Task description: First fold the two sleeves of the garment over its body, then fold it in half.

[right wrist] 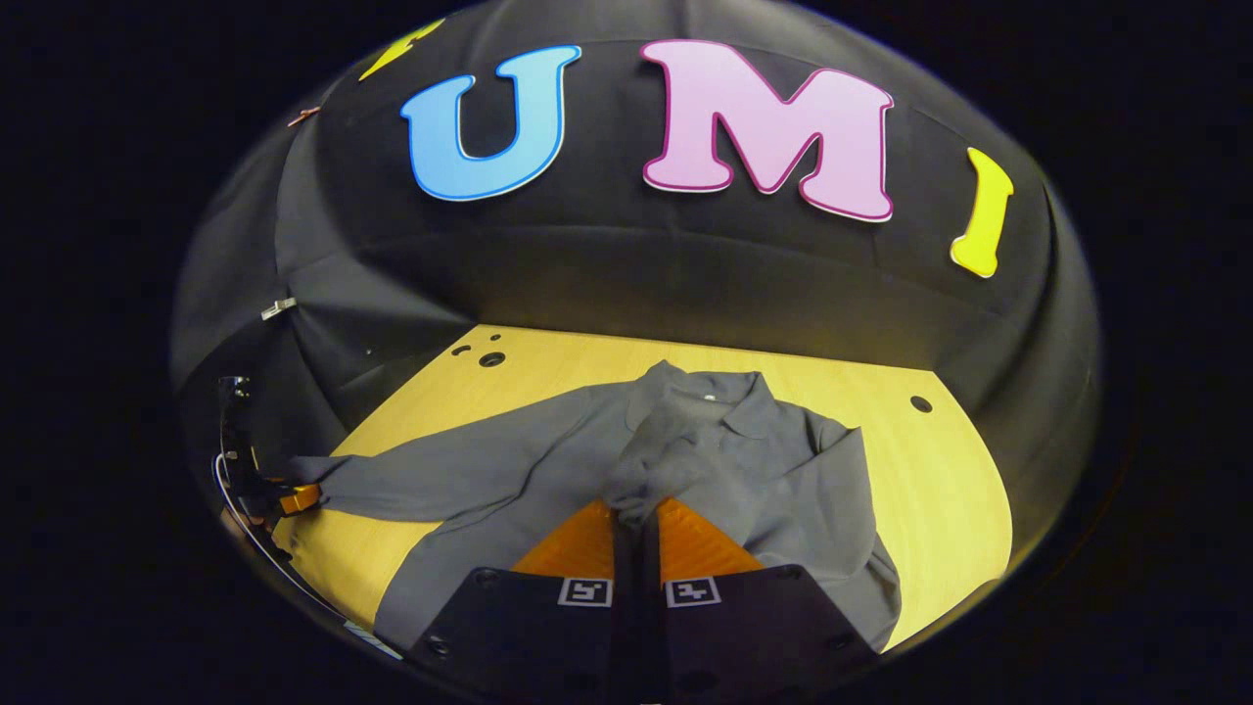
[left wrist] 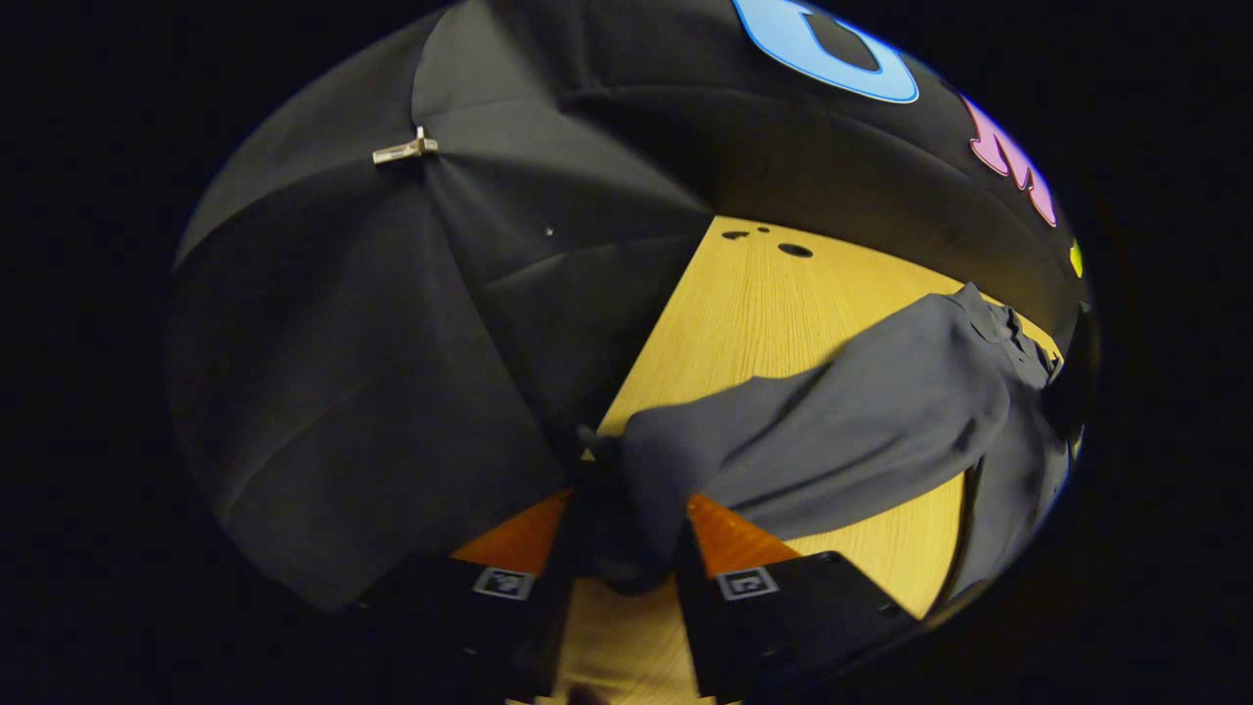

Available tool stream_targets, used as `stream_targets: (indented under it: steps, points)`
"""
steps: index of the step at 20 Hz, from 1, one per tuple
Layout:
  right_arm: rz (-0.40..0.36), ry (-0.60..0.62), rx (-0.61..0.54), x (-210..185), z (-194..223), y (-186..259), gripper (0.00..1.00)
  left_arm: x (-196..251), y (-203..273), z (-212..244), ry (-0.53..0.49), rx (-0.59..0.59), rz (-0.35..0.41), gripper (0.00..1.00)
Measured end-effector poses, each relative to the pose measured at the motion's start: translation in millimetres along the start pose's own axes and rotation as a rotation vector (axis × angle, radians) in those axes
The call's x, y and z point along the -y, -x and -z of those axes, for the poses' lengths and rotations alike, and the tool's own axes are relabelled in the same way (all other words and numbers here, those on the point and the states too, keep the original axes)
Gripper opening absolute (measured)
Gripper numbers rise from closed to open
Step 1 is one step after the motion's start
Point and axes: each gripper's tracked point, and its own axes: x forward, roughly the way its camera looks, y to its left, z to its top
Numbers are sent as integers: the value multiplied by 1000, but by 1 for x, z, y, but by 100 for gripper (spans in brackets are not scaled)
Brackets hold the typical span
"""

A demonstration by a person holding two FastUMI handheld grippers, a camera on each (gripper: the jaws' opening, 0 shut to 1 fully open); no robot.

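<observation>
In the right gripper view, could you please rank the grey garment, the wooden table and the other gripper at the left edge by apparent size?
1. Wooden table, largest.
2. Grey garment, spread across much of it.
3. Left gripper, smallest, though it is farther from the camera, so this is appearance only.

Left gripper view sits low at the table's (left wrist: 764, 294) left edge; right gripper view faces its back edge; both share the garment (right wrist: 685, 460).

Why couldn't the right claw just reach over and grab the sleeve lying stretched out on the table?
Probably not as things stand: the right claw is shut on the other sleeve, and the left claw already holds the stretched sleeve.
</observation>
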Motion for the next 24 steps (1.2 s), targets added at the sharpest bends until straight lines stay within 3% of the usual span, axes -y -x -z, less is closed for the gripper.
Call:
stream_targets:
  steps: [2,6,13,19,20,21,22,23,24]
  points:
    - [-10,11,-24,-7,9,-5,5,2,-1,0,-18,-9,10,21]
    - [-24,5,-71,-19,26,-23,5,7,19,-17,-22,39,18,8]
    - [-66,-3,-171,-49,59,-59,6,39,75,-66,22,146,84,8]
    - [-117,-97,-291,-71,94,-71,18,69,107,-91,7,178,99,8]
    - [-122,-119,-301,-71,95,-69,7,73,110,-93,-7,181,98,8]
    - [-136,-136,-300,-74,94,-70,24,78,113,-95,-16,185,100,8]
    - [-165,-152,-301,-79,93,-67,17,83,117,-98,-20,189,102,8]
    - [-221,-171,-305,-88,91,-61,37,89,119,-100,-20,192,108,12]
    - [-279,-181,-311,-98,89,-52,57,97,123,-104,-16,194,120,8]
